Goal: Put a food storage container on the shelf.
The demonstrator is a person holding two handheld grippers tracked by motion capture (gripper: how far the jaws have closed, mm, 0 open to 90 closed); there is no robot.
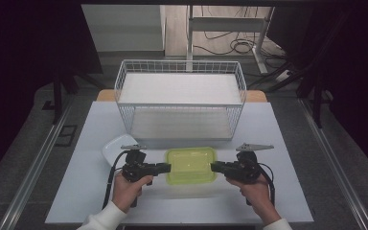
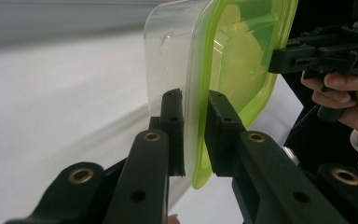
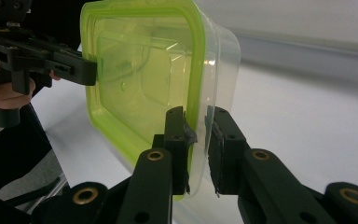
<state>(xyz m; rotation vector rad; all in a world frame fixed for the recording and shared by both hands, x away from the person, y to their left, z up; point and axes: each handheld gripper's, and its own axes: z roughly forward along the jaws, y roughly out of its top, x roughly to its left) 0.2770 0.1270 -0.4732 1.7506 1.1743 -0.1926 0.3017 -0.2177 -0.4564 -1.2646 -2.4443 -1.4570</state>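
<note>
Two hands come in from the near edge, each with a gripper. Left gripper (image 1: 166,167) is clamped on the left rim of the green-lidded container (image 1: 191,165), and right gripper (image 1: 214,166) is clamped on its right rim, so the load is shared and the box stays level. It sits at the near middle of the table (image 1: 91,129), just in front of the wire basket (image 1: 180,98), probably its goal. A white dish (image 1: 116,146) lies at the left.

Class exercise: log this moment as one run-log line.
left gripper: shut on container rim | right gripper: shut on opposite rim | green-lidded container: held between both | wire basket: behind
</note>
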